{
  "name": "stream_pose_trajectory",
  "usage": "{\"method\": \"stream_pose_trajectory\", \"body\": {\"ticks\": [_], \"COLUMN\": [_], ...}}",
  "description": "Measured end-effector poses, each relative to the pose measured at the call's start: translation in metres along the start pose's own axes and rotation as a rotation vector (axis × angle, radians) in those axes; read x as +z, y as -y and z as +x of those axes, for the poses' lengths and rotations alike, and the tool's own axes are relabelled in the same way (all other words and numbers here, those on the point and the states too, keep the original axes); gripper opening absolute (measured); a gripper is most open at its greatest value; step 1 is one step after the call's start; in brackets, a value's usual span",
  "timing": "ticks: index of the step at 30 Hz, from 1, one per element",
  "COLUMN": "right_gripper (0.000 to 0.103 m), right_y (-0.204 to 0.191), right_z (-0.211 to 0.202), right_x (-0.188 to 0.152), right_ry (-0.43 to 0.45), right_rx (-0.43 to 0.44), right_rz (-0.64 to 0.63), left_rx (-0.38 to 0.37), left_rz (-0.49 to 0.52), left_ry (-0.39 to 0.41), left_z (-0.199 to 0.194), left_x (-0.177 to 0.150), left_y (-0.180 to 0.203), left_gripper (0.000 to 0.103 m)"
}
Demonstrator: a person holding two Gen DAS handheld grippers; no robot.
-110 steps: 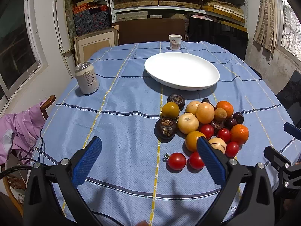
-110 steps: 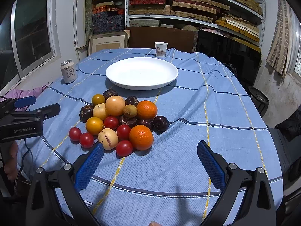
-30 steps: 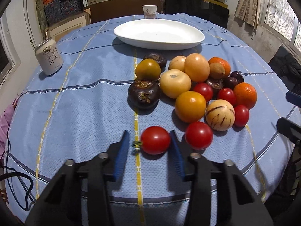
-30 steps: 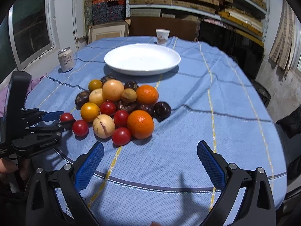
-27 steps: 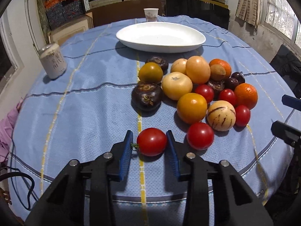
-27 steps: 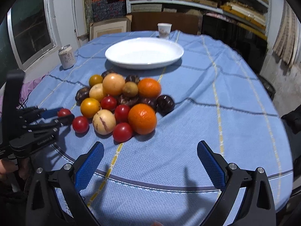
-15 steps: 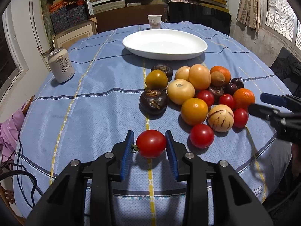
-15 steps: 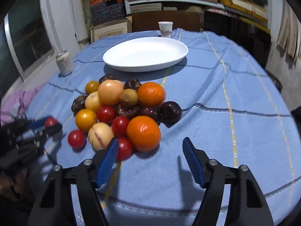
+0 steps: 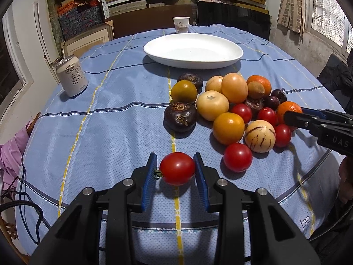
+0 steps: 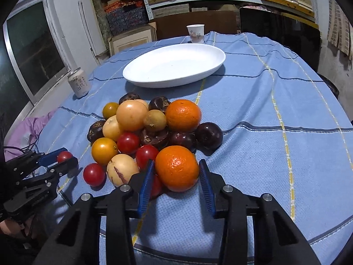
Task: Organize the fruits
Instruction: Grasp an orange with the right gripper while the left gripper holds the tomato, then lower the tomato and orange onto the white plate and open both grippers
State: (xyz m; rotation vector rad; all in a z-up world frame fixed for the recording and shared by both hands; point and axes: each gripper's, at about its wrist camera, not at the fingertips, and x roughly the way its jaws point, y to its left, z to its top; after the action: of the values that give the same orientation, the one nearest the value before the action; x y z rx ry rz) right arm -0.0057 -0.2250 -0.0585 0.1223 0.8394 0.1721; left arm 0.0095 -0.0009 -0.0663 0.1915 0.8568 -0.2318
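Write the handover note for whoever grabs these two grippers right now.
Left gripper: shut on a red tomato, which looks lifted just off the tablecloth.
Right gripper: fingers around the near orange at the edge of the fruit pile; contact is unclear, orange not lifted.
White plate: no fruit on it, beyond the pile.
Done: one tomato picked.
Left: place the tomato, probably on the plate, finish gripping the orange, then move the remaining fruit.
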Motion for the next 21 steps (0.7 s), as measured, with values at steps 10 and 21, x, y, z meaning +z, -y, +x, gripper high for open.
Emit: {"method": "stream_pose_trajectory", "body": {"ticks": [10,21], "right_gripper": [0.04,0.04], "right_y": [0.003,0.019], "right_z": [-0.02,-0.036], "right_x": [0.004,0.06], "right_ry": [0.057,0.135], "right_rx": [0.011,0.0], "right_rz": [-0.01,-0.04], "left_rx": [0.004,-0.005], "left_rz": [-0.02,-0.044], "left_ry": [0.015,0.092], "left_z": [-0.006,-0.015], "left_x": [0.003,0.059], "left_y": [-0.004,-0.025], "left_gripper": [0.033,0.033]}}
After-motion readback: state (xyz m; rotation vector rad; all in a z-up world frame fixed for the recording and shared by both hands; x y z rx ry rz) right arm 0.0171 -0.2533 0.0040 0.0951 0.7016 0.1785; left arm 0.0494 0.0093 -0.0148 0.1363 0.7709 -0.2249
